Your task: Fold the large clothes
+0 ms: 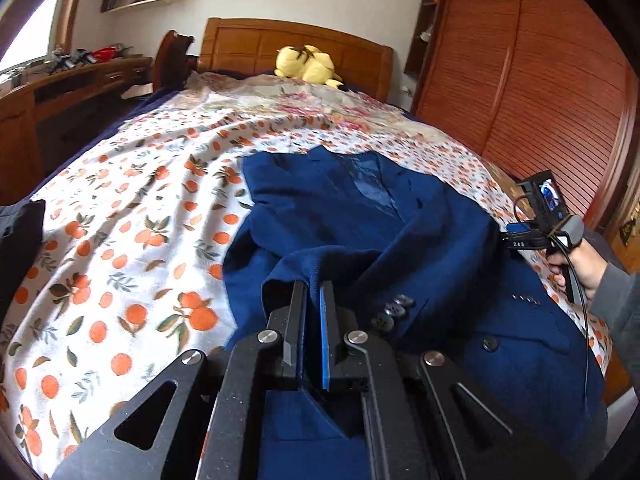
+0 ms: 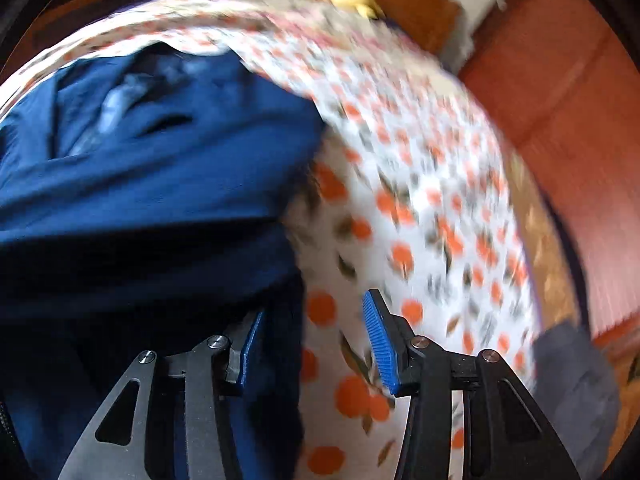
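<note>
**Blue jacket pinched on an orange-print bed**

A navy blue jacket (image 1: 400,240) lies spread on a bedsheet printed with oranges (image 1: 120,220). The left gripper (image 1: 314,292) has its jaws pressed together on a fold of the jacket's cloth, a sleeve cuff with a row of dark buttons (image 1: 394,310) just to its right.

Only the left wrist view takes in the room: a yellow plush toy (image 1: 308,64) far ahead against the wooden headboard (image 1: 248,40), a slatted wardrobe (image 1: 540,80) to the right, a desk (image 1: 60,88) to the left. It also shows the person's right hand (image 1: 576,268) gripping the other tool, where white letters appear to read "DAS".

The right wrist view is blurred. It shows the right gripper (image 2: 316,340) with jaws spread, nothing pinched; its left pad lies against the jacket's edge (image 2: 160,200), its right pad over bare sheet (image 2: 420,200). No writing can be read there.
</note>
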`<state>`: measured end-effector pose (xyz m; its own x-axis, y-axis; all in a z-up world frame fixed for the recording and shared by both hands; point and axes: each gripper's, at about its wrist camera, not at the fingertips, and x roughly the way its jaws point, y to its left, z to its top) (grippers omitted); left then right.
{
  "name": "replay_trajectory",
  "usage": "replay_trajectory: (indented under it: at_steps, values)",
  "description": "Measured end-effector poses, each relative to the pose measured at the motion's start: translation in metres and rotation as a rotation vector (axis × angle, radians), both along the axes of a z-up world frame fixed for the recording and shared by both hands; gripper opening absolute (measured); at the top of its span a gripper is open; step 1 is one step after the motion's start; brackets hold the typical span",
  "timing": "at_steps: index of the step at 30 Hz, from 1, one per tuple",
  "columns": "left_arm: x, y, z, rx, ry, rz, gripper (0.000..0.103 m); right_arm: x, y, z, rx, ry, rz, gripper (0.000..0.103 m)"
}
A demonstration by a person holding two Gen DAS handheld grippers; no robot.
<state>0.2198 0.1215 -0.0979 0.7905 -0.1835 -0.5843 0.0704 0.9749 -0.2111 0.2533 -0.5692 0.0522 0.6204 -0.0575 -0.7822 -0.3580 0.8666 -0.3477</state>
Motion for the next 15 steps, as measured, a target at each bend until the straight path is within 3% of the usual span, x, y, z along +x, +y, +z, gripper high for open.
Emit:
replay_trajectory:
  at_steps: [5,7,9,11,13,15]
  values:
    - [-0.001,-0.01,-0.001,0.045,0.009,-0.017,0.006,-0.005,-0.018,0.001,0.082,0.052,-0.02,0.049]
    - [-0.002,-0.011,0.001,0.047,0.009,-0.02,0.016,-0.01,-0.023,0.009,0.092,0.039,-0.014,0.049]
    - [-0.006,-0.009,0.003,0.048,-0.009,-0.022,0.039,-0.022,-0.027,0.018,0.116,0.023,-0.005,0.049]
    - [-0.01,-0.006,0.006,0.036,-0.024,-0.033,0.04,-0.039,-0.033,0.028,0.163,0.007,0.012,0.049]
    - [-0.012,-0.004,0.007,0.029,-0.029,-0.037,0.051,-0.062,-0.039,0.032,0.193,-0.003,0.031,0.049]
    - [-0.017,-0.002,0.008,0.019,-0.044,-0.037,0.084,-0.087,-0.044,0.034,0.225,-0.013,0.051,0.049]
